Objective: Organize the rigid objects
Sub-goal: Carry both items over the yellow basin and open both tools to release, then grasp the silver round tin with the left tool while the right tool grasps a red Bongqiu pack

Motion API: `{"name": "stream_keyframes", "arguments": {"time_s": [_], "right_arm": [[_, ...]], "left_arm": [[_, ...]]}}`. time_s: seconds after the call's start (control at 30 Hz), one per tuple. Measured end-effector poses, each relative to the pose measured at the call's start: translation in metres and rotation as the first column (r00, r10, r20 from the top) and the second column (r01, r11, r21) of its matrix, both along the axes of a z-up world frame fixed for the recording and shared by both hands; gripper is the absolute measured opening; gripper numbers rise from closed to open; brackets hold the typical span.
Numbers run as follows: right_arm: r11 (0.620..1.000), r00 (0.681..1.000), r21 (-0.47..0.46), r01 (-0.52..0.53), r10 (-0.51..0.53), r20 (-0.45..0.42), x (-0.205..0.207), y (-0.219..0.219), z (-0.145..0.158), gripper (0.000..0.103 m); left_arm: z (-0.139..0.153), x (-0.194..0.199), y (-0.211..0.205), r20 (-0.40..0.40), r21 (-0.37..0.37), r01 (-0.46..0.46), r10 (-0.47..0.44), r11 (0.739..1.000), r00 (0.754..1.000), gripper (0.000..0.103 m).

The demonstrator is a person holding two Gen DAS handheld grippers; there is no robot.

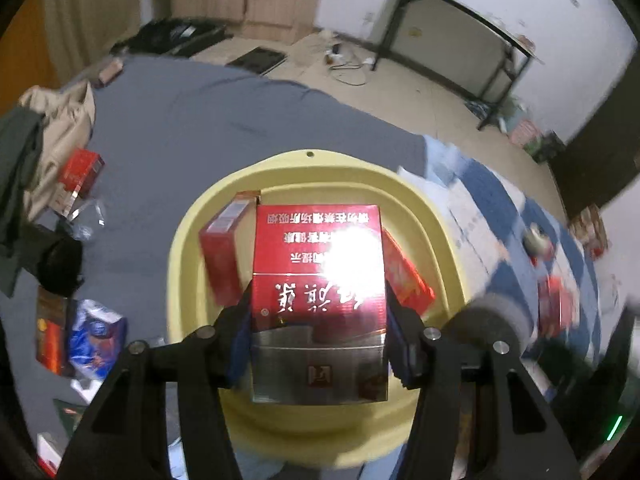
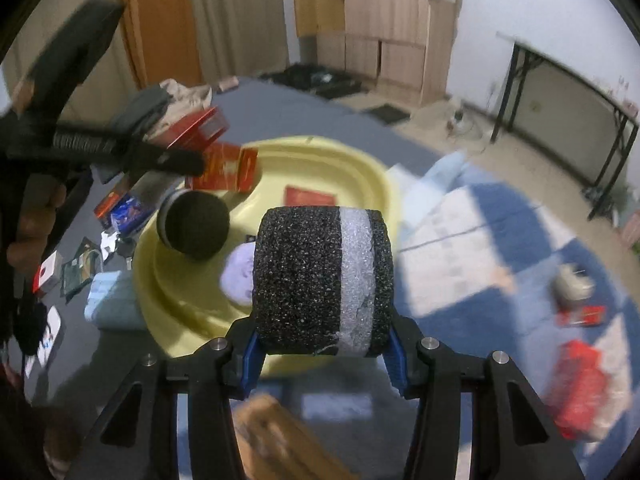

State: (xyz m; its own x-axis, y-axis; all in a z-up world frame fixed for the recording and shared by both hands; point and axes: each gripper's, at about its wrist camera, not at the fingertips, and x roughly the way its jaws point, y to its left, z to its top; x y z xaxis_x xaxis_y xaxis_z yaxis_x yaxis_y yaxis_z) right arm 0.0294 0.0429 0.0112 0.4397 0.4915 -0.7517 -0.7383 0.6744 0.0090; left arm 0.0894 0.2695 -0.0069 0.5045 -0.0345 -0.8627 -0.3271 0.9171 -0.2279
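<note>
A red and silver cigarette box (image 1: 320,300) is clamped between the fingers of my left gripper (image 1: 319,304), which hangs over a yellow plastic basin (image 1: 308,168). Two more red boxes (image 1: 224,248) lean in the basin on either side of it. My right gripper (image 2: 324,336) is shut on a black speckled foam cylinder (image 2: 304,280) with a silver band, near the basin's rim (image 2: 360,164). The right wrist view also shows the left-held red box (image 2: 224,168), a flat red box (image 2: 310,196), a round black-topped tin (image 2: 194,226) and a lilac object (image 2: 236,276) at the basin.
The basin sits on a bed with a grey sheet (image 1: 192,120) and a blue-and-white checked blanket (image 2: 500,240). Loose red boxes (image 2: 580,388), a blue packet (image 1: 96,336) and clothes (image 1: 52,128) lie around. A black-framed table (image 1: 460,40) stands by the wall.
</note>
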Motion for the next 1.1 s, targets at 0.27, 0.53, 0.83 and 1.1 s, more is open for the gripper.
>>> {"name": "stream_keyframes", "arguments": {"time_s": [0.27,0.53,0.83,1.1], "right_arm": [[0.999,1.0,-0.035,-0.023,0.023,-0.019,0.022,0.054,-0.036,0.049],[1.0,1.0,0.008,-0.028,0.028,-0.006,0.031,0.062,-0.045,0.058],[0.998,1.0,0.063,0.0,-0.002,0.02,0.008,0.029,-0.028,0.1],[0.985,0.981,0.073,0.159,-0.166,0.099,-0.023,-0.084,0.022,0.103]], "left_arm": [[-0.038,0.049,0.004,-0.088,0.059,0.025,-0.02,0.998,0.996,0.057],[-0.046,0.053,0.014,-0.093,0.038,0.002,0.002,0.999,0.996,0.072],[0.021,0.026,-0.012,0.058,0.077,0.013,-0.017,0.997,0.998,0.103],[0.051,0.019,-0.093,0.073,0.024,0.083,-0.084,0.996,0.994,0.103]]}}
